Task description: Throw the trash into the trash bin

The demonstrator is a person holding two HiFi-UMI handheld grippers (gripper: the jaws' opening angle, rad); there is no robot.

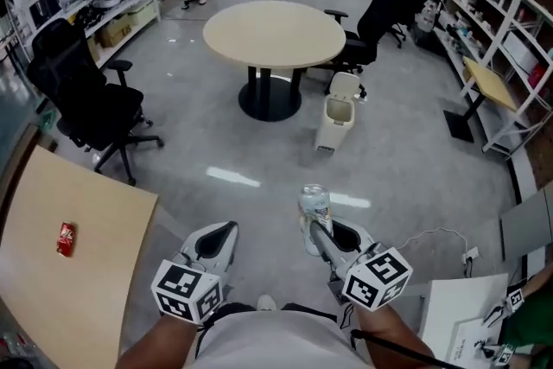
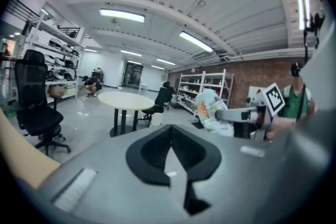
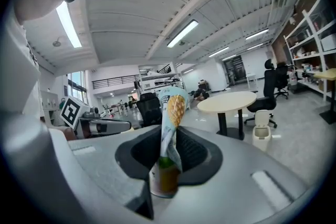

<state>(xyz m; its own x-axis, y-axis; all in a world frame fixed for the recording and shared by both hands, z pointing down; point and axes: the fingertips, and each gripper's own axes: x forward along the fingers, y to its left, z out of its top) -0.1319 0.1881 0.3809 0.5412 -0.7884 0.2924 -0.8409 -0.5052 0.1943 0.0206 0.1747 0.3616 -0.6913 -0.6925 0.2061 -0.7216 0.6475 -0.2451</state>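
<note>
You are on the carry step: your right gripper is clamped on a crumpled container, held upright between its pads, well short of the bin and in line with it across open floor. Your left gripper has its jaws pressed together on nothing, on your left of the container and equally far from the bin. The bin stands just beside the round table, its lid apparently raised. Next, I judge, walk to the bin, bring the container over its mouth and only then part the jaws. A red can lies on the desk, far left of the bin.
</note>
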